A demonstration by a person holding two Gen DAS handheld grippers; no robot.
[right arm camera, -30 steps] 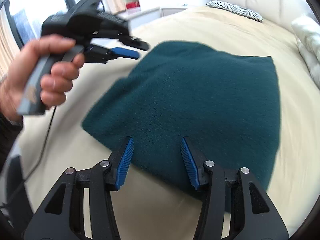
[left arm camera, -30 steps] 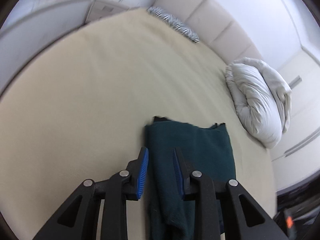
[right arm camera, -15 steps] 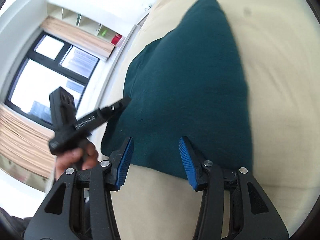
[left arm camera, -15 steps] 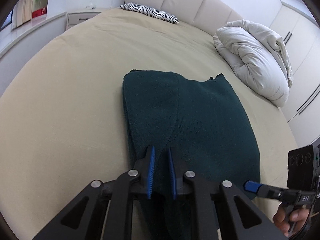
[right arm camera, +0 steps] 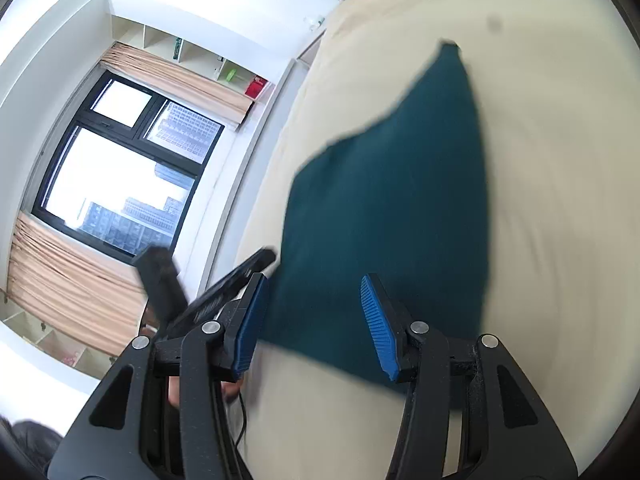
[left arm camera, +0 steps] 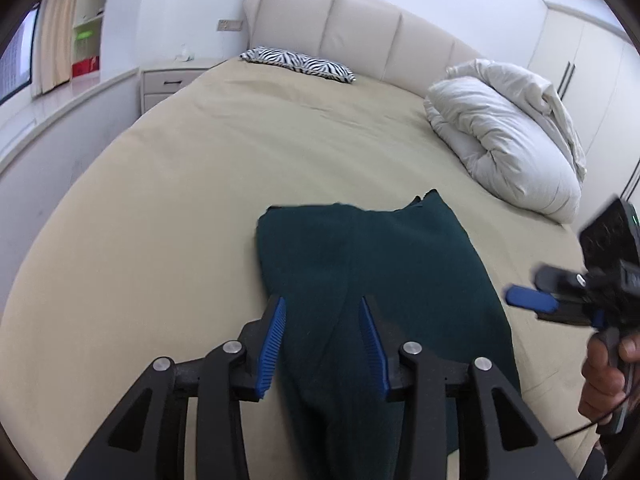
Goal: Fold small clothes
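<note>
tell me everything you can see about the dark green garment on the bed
The dark green garment is a fuzzy, fleece-like piece lying flat on the beige bed sheet, already folded lengthwise, with a fold line running down its middle. Its far edge is uneven, one corner poking up. The left tongs are opening over its near end, cloth between the pads but not pinched. The right tongs hover open.

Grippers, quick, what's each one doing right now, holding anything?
Left gripper: jaws opening, dark green garment lies between them, not clamped.
Right gripper: open, above the garment's near edge, holding nothing.
</note>
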